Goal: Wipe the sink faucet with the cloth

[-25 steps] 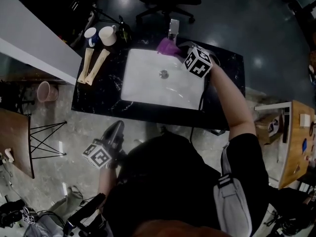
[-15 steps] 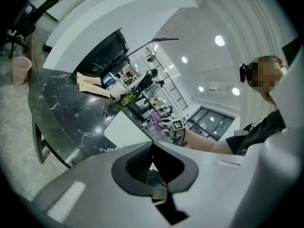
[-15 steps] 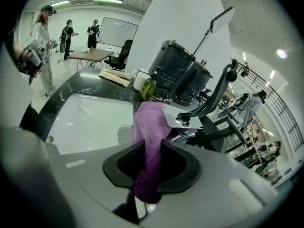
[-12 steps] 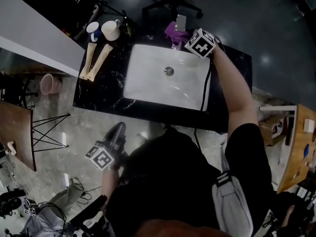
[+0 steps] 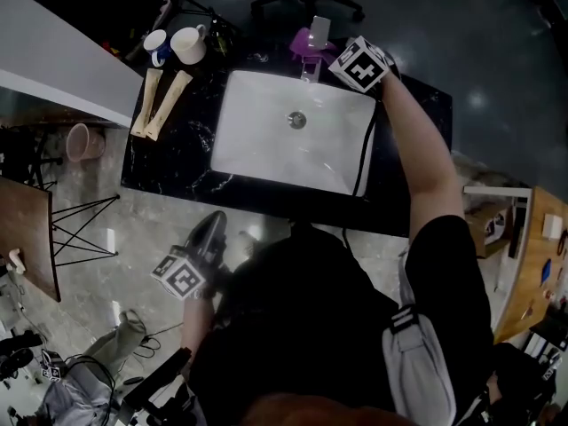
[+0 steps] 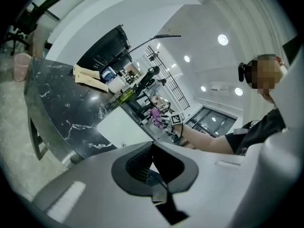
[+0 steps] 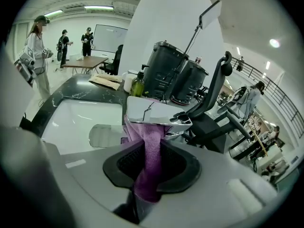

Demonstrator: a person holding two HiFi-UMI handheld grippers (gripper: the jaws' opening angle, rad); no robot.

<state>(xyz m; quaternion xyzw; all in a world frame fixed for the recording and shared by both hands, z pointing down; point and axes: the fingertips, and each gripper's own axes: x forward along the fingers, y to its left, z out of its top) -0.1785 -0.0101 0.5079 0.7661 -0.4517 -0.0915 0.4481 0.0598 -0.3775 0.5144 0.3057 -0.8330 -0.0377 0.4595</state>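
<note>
Two tools in play, and only one is at work. The right tool (image 5: pixel 330 57) is up at the twelve o'clock edge of the white sink (image 5: pixel 266 140), its pads pinching the purple cloth (image 5: pixel 305 41). In the right gripper view the cloth (image 7: pixel 151 148) runs up from between the pads of that tool (image 7: pixel 152 163) and tucks under the chrome faucet (image 7: pixel 156 114), touching its underside. From the head view the faucet (image 5: pixel 318 30) stands just past the sink's far rim, the cloth bunched against it at its nine o'clock side.

The left tool (image 5: pixel 209 235) hangs off the table (image 5: pixel 177 145) at the sink's seven o'clock, over the pale floor, well apart from the action. In the left gripper view that tool (image 6: pixel 154 167) has its pads pressed together with nothing between them.

On the dark marbled table, at the sink's ten o'clock, sit a white mug (image 5: pixel 188 44) and a blue cup (image 5: pixel 155 41), side by side. Just below them lie two pale strips (image 5: pixel 158 103). A green soap bottle (image 7: pixel 137 85) stands behind the faucet in the right gripper view. A pink bin (image 5: pixel 78 140) sits on the floor off at nine o'clock.
</note>
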